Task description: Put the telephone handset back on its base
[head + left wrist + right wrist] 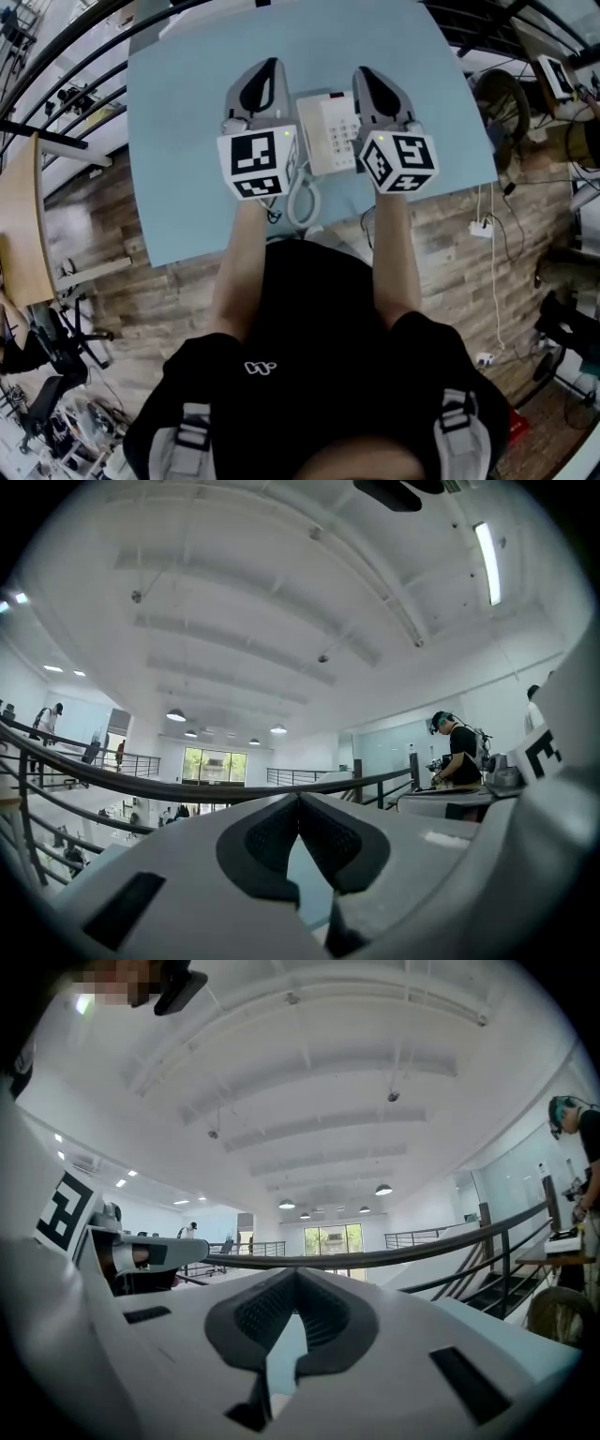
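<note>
A large hall with a white ribbed ceiling [281, 621] and strip lights rises above both pairs of jaws, which point up and outward. A dark curved railing [187, 785] crosses just beyond the jaw tips in both gripper views. Far past the tips there are bright windows [214, 764]. Wooden floor [141, 272] shows below the pale blue counter [187, 84].

The left gripper [300, 799] has its jaws pressed together with nothing between them. The right gripper [292, 1274] is likewise closed and empty.

The white telephone [330, 131] lies flat on the counter in the gap between the two grippers. It sits back from the jaw tips, level with their bodies, and its keypad is toward the right jaws. Its left edge runs behind the left gripper's marker cube, so I cannot tell whether the handset rests on the base. The coiled cord [302, 202] loops over the counter's near edge, behind the left jaws.
</note>
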